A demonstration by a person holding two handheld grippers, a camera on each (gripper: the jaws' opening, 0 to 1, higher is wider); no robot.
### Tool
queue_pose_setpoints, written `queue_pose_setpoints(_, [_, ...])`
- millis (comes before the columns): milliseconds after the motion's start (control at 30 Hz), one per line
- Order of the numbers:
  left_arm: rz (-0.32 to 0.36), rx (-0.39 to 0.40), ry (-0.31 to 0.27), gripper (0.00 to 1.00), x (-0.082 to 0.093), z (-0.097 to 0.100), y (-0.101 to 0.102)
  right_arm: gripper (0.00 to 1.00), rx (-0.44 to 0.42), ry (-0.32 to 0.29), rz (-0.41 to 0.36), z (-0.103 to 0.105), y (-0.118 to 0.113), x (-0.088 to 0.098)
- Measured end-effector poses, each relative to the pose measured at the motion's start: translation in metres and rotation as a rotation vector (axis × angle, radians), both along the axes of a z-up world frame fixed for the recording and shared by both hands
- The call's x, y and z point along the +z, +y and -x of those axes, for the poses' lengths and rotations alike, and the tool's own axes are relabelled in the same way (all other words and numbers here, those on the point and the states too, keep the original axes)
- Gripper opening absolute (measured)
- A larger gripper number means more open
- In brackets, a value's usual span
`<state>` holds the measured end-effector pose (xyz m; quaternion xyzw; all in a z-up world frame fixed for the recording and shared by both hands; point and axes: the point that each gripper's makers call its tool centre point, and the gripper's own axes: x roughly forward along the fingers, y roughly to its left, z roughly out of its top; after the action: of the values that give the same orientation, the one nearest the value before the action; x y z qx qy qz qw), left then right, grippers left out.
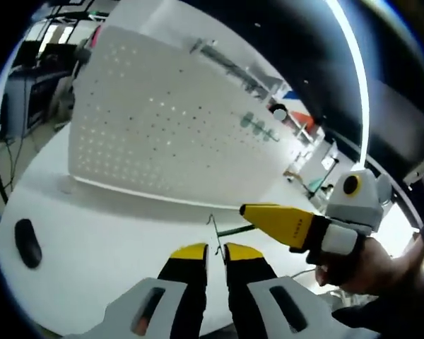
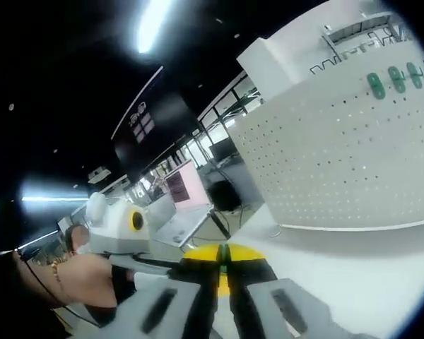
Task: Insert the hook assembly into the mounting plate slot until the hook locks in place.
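The white perforated mounting plate [image 1: 162,127] stands upright on the white table [image 1: 113,226], and it also rises at the right of the right gripper view [image 2: 339,155]. A thin wire hook assembly [image 1: 214,232] with a green stem sticks up between my left gripper's [image 1: 215,248] yellow-tipped jaws, which are closed on it just short of the plate. My right gripper [image 1: 249,210] reaches in from the right and meets the green stem. In its own view the right gripper [image 2: 223,253] is shut, with a green sliver between the jaws.
Green hooks hang on the plate's upper part [image 1: 258,127] [image 2: 392,74]. A black oval object [image 1: 27,242] lies on the table at the left. A person's hand [image 2: 92,275] holds the other gripper. Desks and screens [image 2: 187,187] stand behind.
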<state>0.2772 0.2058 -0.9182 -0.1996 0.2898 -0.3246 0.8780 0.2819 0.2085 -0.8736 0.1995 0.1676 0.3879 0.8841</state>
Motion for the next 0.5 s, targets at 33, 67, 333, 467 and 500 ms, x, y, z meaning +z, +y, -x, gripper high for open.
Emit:
queue_pose_setpoints(33, [0.003, -0.002, 0.0, 0.07, 0.0001, 0.0005, -0.0003, 0.0, 0.0, 0.0, 0.0, 0.0001, -0.0001, -0.0001])
queue_pose_setpoints(67, [0.006, -0.004, -0.002, 0.06, 0.0003, 0.001, -0.0005, 0.0, -0.001, 0.0, 0.0, 0.0009, 0.0003, -0.0003])
queue_pose_setpoints(333, [0.019, -0.012, -0.042, 0.04, 0.007, 0.0025, -0.0013, 0.0, -0.013, -0.038, 0.006, 0.0051, -0.0013, 0.0068])
queue_pose_setpoints(467, [0.011, -0.009, -0.052, 0.02, 0.0097, 0.0004, 0.0002, 0.01, -0.006, -0.034, -0.005, 0.004, -0.0013, 0.0077])
queue_pose_setpoints(500, [0.002, -0.002, -0.055, 0.02, 0.01, -0.0007, 0.0017, 0.01, 0.002, -0.034, -0.01, 0.0038, 0.0001, 0.0073])
